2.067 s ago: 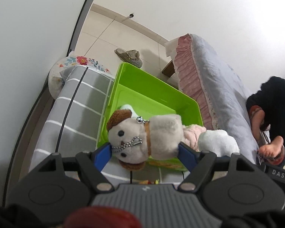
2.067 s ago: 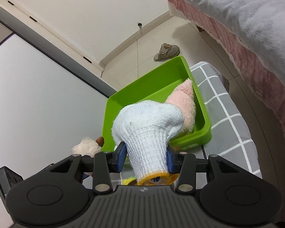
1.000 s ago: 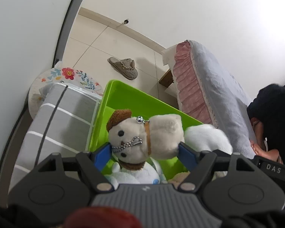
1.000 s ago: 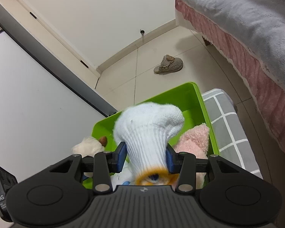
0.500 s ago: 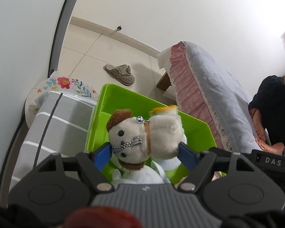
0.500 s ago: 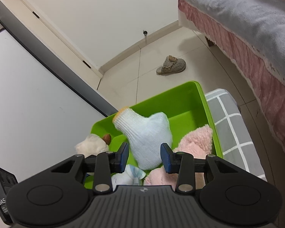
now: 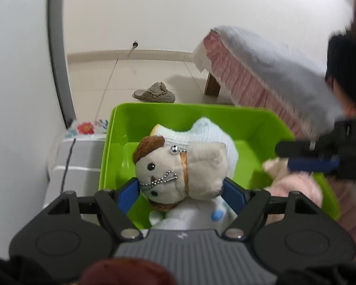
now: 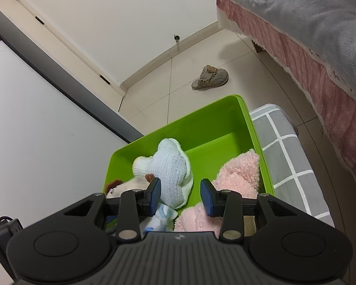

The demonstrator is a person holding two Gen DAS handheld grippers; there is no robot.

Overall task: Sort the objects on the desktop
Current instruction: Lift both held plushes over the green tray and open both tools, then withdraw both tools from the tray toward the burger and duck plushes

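Observation:
My left gripper [image 7: 181, 191] is shut on a cream plush dog [image 7: 178, 171] with a brown ear and a bead chain, held over the green bin [image 7: 178, 111]. My right gripper [image 8: 180, 196] is open and empty above the same green bin [image 8: 189, 128]. A pale blue knitted glove [image 8: 170, 173] lies loose in the bin, just beyond the right gripper's left finger. It also shows in the left wrist view [image 7: 211, 133] behind the dog. A pink fluffy toy [image 8: 239, 173] lies at the bin's right side. The dog's head [image 8: 128, 185] shows at the bin's left.
The bin rests on a grey checked cushion [image 8: 287, 156]. A slipper [image 8: 210, 78] lies on the tiled floor beyond. A bed with a pink skirt [image 8: 308, 54] stands at the right. A white cabinet with a dark edge [image 8: 47, 109] stands at the left. A small white and blue item [image 7: 194, 213] lies under the dog.
My right gripper opened and let go of the blue glove, which dropped into the bin. My left gripper moved over the bin with the plush dog still held.

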